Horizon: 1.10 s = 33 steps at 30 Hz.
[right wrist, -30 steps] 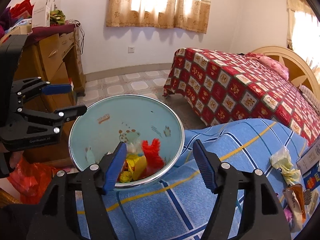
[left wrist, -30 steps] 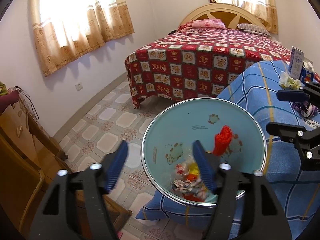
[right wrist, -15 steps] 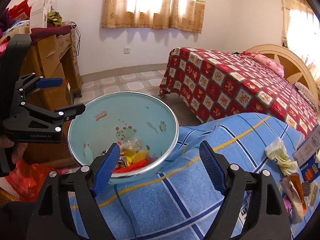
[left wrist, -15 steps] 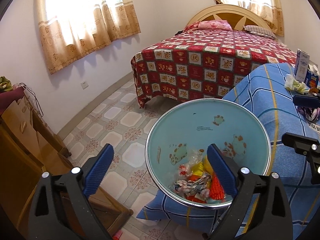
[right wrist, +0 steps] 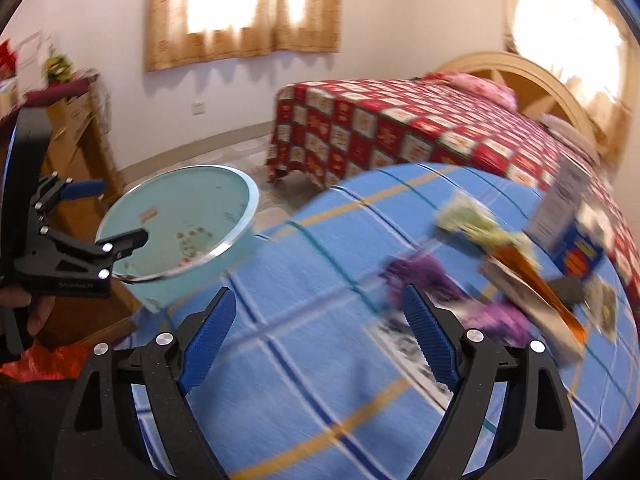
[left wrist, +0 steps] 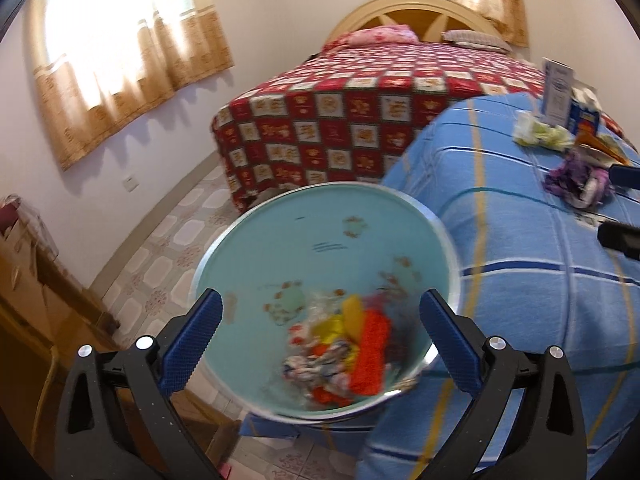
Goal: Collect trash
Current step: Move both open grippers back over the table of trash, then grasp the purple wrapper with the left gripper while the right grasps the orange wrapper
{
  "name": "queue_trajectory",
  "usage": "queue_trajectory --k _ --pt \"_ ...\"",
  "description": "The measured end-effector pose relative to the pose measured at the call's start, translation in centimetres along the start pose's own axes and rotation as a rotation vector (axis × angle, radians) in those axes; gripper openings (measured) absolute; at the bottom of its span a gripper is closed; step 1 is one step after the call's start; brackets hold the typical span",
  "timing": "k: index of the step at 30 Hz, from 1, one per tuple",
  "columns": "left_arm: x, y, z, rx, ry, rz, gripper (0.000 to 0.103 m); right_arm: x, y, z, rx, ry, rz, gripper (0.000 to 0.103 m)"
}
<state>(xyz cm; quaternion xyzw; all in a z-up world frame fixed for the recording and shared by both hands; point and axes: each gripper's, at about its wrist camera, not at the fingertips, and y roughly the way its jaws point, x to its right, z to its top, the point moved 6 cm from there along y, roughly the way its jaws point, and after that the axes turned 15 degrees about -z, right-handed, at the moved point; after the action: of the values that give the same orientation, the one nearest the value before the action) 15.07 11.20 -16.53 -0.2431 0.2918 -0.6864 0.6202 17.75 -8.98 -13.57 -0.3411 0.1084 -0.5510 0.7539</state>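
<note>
Right wrist: R gripper (right wrist: pixel 316 340) empty, jaws just opened wide, nothing btwn.
Purple wrapper (right wrist: pixel 424 276) at 1 o'clock, near; L gripper (left wrist: pixel 320 340) wide, empty over basin (left wrist: pixel 448 240).

The teal basin (left wrist: pixel 320 248) is viewed steeply and closely from the left wrist, filling the lower centre. From the right wrist, the blue checked cover (right wrist: pixel 320 320) is faced, the same basin (right wrist: pixel 180 224) lying at centre left. The red patchwork bed (left wrist: pixel 360 112) is shared at upper right.

A glossy bin (left wrist: pixel 328 248) with a shiny metal rim sits on the matt woven blue cloth (left wrist: pixel 516 248).
</note>
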Motion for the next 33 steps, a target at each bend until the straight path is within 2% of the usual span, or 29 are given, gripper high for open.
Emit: queue_trajectory --k 8,15,22,29,33 --pt "6.7 1.3 2.4 0.020 0.067 -0.093 0.097 8.4 -1.8 -3.6 -0.033 0.152 -0.120 0.086" --pt "11.1 2.5 3.9 0.023 0.103 -0.144 0.097 15.0 -2.1 -6.8 -0.075 0.260 -0.210 0.087" --pt "14.9 3.4 5.9 0.047 0.144 -0.184 0.097 19.2 -2.6 -8.8 -0.083 0.340 -0.279 0.091" --pt "18.0 4.2 8.4 0.079 0.145 -0.223 0.097 21.9 -3.1 -10.4 -0.091 0.387 -0.318 0.092" --pt "18.9 5.8 9.3 0.065 0.118 -0.235 0.097 22.4 -3.1 -10.9 -0.095 0.408 -0.323 0.092"
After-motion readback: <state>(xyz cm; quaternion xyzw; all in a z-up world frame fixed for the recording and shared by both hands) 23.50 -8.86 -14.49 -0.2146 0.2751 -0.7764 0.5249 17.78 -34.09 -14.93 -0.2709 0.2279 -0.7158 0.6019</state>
